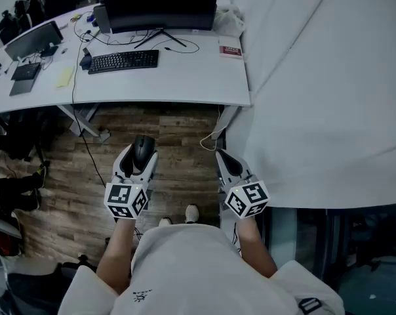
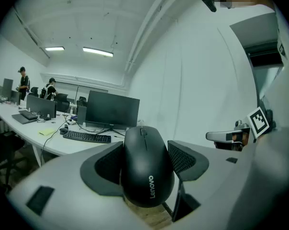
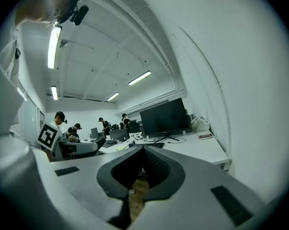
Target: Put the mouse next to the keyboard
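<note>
Gripping the mouse (image 2: 147, 171) by its sides between our left gripper's (image 1: 141, 155) wide-set jaws, we hold the right gripper (image 1: 224, 157) closed, empty.

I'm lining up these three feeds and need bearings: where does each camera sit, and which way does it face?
Head view: on the person's head, facing steeply down at the wood floor and desk; shows torso, forearms, left gripper, right gripper.
Left gripper view: rides the left gripper, faces along its jaws toward the desk; those jaws clamp the mouse.
Right gripper view: rides the right gripper, faces along its shut, empty jaws toward the desk.
Shared: all three show the keyboard and monitor.
</note>
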Demonstrator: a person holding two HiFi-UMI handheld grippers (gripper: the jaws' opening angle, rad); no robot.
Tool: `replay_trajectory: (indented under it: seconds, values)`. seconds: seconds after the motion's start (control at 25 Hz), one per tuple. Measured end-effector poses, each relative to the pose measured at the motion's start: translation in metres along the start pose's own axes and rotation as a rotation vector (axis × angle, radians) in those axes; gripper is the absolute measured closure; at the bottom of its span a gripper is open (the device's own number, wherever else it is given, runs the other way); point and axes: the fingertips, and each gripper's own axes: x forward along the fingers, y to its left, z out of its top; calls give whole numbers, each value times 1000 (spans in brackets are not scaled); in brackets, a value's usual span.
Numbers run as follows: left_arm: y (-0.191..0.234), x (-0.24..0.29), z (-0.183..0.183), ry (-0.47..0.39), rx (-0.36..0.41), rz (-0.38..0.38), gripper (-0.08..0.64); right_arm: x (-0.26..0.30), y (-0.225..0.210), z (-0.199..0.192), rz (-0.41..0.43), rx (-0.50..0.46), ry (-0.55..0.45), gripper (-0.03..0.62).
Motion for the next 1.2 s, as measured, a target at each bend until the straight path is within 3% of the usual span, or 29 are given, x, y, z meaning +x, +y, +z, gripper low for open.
replay_trajectory:
  seconds: [0.56, 1.2]
  values:
    - [-20, 11, -7, 24, 8, -14, 262, -5, -4, -9, 42, 31, 25, 575]
    - [-24, 20, -20, 27, -28, 80, 262, -11, -28, -21, 129, 30, 86, 574]
